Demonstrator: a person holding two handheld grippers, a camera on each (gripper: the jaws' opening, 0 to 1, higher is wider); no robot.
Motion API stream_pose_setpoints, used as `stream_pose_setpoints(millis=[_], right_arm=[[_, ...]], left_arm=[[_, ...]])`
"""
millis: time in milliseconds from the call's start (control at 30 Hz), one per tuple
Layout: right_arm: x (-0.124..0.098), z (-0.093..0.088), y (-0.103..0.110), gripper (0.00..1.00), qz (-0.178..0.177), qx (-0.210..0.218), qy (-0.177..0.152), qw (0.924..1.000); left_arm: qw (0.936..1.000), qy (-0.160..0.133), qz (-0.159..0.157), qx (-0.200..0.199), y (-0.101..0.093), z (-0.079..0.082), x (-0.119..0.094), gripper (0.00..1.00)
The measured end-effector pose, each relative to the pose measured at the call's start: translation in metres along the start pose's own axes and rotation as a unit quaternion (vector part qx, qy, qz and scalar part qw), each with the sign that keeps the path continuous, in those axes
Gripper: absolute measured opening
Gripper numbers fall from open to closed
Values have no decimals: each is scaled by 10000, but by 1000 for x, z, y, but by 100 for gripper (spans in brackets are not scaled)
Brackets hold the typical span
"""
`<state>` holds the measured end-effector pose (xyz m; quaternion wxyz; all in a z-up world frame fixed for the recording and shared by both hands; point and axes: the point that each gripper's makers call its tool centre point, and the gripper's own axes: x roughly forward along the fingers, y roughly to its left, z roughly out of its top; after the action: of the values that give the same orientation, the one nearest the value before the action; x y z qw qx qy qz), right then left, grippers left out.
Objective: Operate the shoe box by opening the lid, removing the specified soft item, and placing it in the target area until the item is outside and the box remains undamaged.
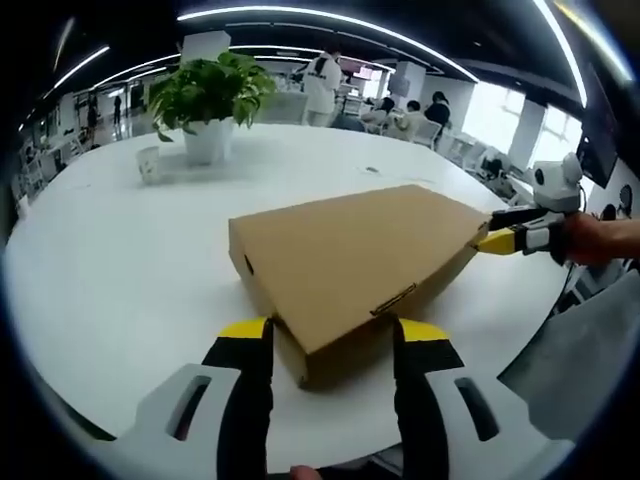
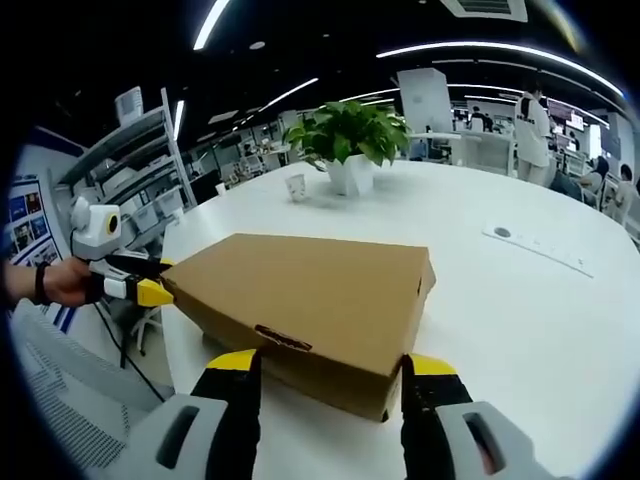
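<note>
A brown cardboard shoe box (image 1: 350,255) lies on the white table (image 1: 120,280) with its lid down. In the left gripper view, my left gripper (image 1: 330,335) is open, its yellow-tipped jaws standing on either side of the box's near corner. The right gripper (image 1: 492,240) comes in from the right, held by a hand, its tips at the box's far right corner. In the right gripper view, the box (image 2: 310,295) lies just ahead and my right gripper (image 2: 330,365) is open astride its near corner. The left gripper (image 2: 150,288) touches the box's left corner.
A potted green plant (image 1: 210,100) and a small white cup (image 1: 148,163) stand at the table's far side. A thin flat strip (image 2: 540,250) lies on the table to the right. Grey chairs (image 1: 580,340) stand by the table edge. People (image 1: 322,85) are in the background.
</note>
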<state>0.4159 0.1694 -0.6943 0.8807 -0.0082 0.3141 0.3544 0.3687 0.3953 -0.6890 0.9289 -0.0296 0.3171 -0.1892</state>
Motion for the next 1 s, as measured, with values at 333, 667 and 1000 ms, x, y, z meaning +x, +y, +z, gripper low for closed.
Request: stream_pose_setpoints(millis=[333,667,1000], right_arm=[[-5,16,1,53,39,110,-167,9998],[-9,33,-1,51,73,105,-328,9994],[-14,56,-2,51,53,72,-551,9984]], left_arm=[[9998,-76,20,166,1,8,-3,45],[9992,-200,19,353,2,23,-7,46],[9970,-284,146,701,7,37,-11,42]])
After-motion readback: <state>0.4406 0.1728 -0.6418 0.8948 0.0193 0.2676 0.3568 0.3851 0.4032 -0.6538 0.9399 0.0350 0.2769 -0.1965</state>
